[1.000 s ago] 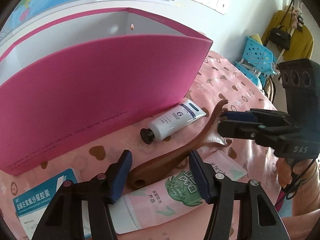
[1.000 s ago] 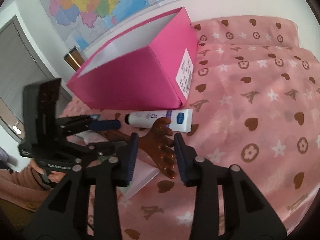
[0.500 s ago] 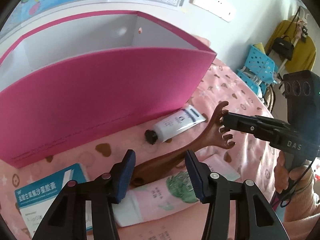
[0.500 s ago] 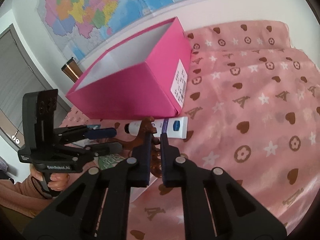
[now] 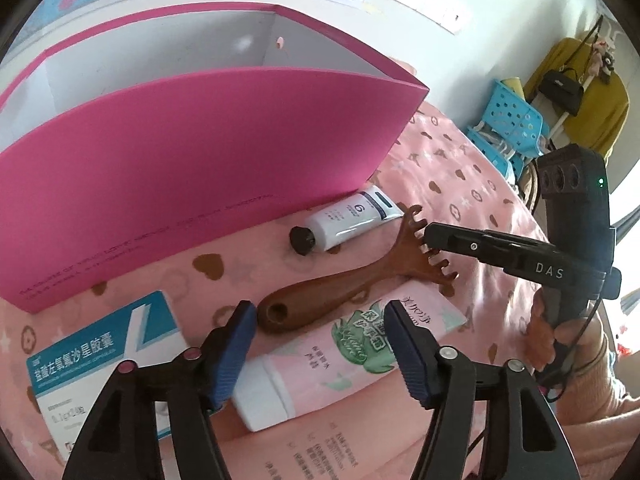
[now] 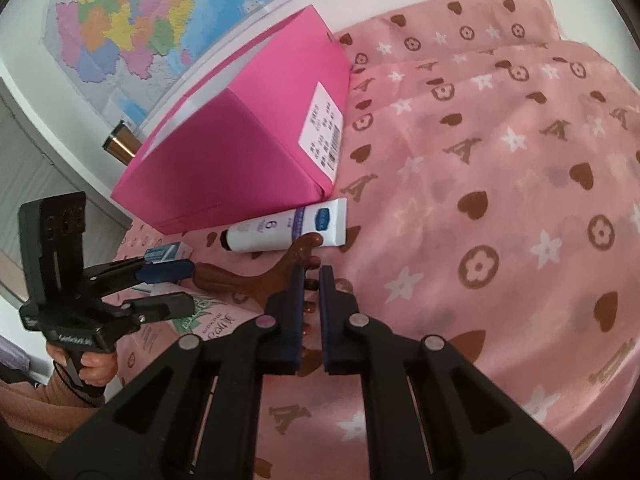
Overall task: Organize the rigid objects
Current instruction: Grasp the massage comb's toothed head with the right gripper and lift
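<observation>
The right tool is clenched on the toothed head of the wooden massage comb, which lies on the pink cloth just ahead of the left tool. The left tool's jaws have just been opening and stand released above the comb's handle and the pink hand-cream tube. Beyond the comb lies a white tube against the pink box.

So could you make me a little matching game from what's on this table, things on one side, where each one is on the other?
Things:
1. wooden comb
2. white tube
3. pink tube
4. blue and white box

Places:
a. against the foot of the pink box
b. toothed end pinched in the right gripper
c. near left corner
d. nearest, under the comb's handle

Pairs: 1-b, 2-a, 3-d, 4-c
</observation>
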{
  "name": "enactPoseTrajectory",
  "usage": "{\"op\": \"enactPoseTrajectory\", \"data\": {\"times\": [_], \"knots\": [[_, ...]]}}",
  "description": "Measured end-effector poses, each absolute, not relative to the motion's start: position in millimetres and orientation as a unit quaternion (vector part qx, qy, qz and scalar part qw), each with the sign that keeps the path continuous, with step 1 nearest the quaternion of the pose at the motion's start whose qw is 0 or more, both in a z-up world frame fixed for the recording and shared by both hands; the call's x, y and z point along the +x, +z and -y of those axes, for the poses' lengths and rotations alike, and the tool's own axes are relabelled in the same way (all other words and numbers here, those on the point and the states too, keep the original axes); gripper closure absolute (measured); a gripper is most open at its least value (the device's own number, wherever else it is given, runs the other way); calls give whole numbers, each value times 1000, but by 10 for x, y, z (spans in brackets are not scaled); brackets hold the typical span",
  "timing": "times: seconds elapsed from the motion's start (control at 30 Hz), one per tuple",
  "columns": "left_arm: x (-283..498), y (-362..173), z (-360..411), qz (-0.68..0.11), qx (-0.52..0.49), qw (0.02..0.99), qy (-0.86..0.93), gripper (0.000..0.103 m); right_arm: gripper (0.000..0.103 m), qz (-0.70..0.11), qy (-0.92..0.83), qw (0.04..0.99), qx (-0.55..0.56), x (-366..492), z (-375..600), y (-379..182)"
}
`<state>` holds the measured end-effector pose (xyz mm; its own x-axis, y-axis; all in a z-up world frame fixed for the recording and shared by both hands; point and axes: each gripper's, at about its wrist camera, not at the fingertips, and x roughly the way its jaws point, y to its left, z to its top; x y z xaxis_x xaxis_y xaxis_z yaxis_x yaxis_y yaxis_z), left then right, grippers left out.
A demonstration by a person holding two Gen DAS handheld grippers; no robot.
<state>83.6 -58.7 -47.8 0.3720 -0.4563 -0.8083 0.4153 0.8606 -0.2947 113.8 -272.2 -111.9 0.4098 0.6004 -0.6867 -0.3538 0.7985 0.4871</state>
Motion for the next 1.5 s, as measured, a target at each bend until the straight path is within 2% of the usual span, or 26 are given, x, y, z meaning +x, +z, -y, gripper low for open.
{"op": "enactPoseTrajectory", "data": {"times": [0.47,0.83,0.9,1.03,1.2,1.27,1.3,1.43,1.5], "knots": [[918,-537,674,-495,-56,827,-261,36,93,-421,290,845,155,1097,2767,-872],[930,-524,701,-508,-32,823,-253,37,95,-446,264,836,179,1146,2986,-1098],[929,-524,709,-509,-27,822,-255,37,93,-447,264,836,176,1151,2973,-1097],[933,-516,722,-510,-29,819,-260,45,86,-462,255,833,164,1186,2926,-1145],[953,-555,768,-512,-25,821,-252,61,79,-465,258,834,144,1178,2819,-1151],[929,-547,793,-506,-18,825,-249,61,71,-464,262,834,142,1160,2791,-1135],[922,-547,796,-505,-17,827,-249,60,70,-463,265,833,145,1151,2792,-1127],[915,-552,780,-498,-18,829,-252,59,71,-463,271,829,156,1145,2820,-1119],[910,-552,785,-495,-13,831,-253,57,79,-461,272,830,157,1140,2854,-1094]]}}
